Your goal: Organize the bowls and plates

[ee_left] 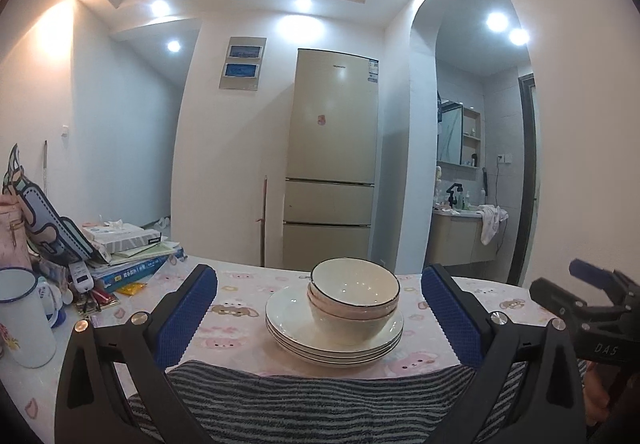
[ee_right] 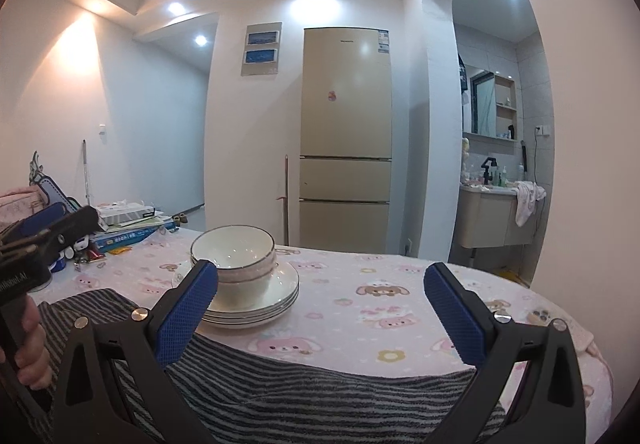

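Cream bowls (ee_left: 354,294) with dark rims are nested in a stack on a pile of cream plates (ee_left: 334,340), on the pink cartoon tablecloth (ee_left: 240,308). In the left wrist view the stack lies straight ahead between the fingers of my left gripper (ee_left: 324,314), which stands open and short of it. In the right wrist view the bowls (ee_right: 236,258) and plates (ee_right: 256,304) sit ahead to the left, partly behind the left finger of my open right gripper (ee_right: 322,310). Nothing is held. Each gripper shows at the edge of the other's view.
A grey striped towel (ee_left: 312,400) lies at the table's near edge under both grippers. Books and boxes (ee_left: 128,248), a white enamel mug (ee_left: 22,318) and small clutter crowd the table's left side. Behind the table stand a beige fridge (ee_left: 332,160) and a bathroom archway.
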Tool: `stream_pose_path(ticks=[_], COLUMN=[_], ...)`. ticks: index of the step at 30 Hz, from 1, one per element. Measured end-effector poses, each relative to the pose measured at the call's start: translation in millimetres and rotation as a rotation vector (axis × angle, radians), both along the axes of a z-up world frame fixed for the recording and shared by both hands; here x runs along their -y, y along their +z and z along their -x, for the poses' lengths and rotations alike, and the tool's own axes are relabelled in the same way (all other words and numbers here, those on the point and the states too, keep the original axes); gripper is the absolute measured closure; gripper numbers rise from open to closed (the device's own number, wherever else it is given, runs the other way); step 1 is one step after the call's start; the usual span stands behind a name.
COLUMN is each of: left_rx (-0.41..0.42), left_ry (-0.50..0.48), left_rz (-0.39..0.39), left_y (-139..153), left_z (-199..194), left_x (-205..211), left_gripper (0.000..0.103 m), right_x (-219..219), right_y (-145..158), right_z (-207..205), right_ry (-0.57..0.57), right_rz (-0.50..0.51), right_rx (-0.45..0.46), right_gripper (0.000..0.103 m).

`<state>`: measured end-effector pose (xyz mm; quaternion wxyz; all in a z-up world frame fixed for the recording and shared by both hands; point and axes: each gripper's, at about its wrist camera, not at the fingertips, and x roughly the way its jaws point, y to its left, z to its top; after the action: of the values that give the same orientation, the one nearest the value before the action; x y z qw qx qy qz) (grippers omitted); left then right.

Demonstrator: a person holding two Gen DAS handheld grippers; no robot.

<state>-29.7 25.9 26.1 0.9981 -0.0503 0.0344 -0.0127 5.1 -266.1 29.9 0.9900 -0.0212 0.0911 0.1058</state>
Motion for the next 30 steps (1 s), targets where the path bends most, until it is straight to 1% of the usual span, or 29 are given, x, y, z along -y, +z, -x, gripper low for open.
stream_pose_path(ticks=[6, 8, 11, 13, 17, 21, 25, 30], left_rx=[-0.031, -0.036, -0.027, -0.024, -0.045, -0.031, -0.028, -0.025], left_ry=[-0.005, -0.008, -0.004, -0.006, -0.004, -0.008, -0.006, -0.005], left_rz=[-0.031, -0.008, 0.047, 0.057, 0.030, 0.022, -0.011, -0.005], left_y=[-13.2, -14.3, -15.9, -16.7, -17.0, -17.0, -16.9, -18.0], left_z=[-4.0, -5.1, -3.0, -1.8, -5.9, -2.9, -2.3, -1.6], left_x=[6.4, 1.9, -9.4, -10.9, -4.9, -2.2, 4.4, 3.0], left_gripper=[0.000, 0.000, 0.000, 0.000, 0.000, 0.000, 0.000, 0.000], right_x=[4.3, 3.7, 3.7, 2.5, 0.7, 2.9, -0.4, 2.6], right_y=[-9.6, -11.3, -11.0, -10.9, -10.8, -10.1, -10.3, -9.3], right_z=[-4.4, -4.1, -4.0, -4.5, -1.4, -1.8, -2.8, -1.2], right_ry=[-0.038, -0.035, -0.029, -0.031, -0.049, -0.052, -0.075, -0.082], right_rz=[-0.016, -0.010, -0.006, 0.001, 0.014, 0.002, 0.026, 0.017], right_rx=[-0.034, -0.042, -0.046, -0.052, -0.037, -0.038, -0.041, -0.035], right_gripper=[0.000, 0.000, 0.000, 0.000, 0.000, 0.000, 0.000, 0.000])
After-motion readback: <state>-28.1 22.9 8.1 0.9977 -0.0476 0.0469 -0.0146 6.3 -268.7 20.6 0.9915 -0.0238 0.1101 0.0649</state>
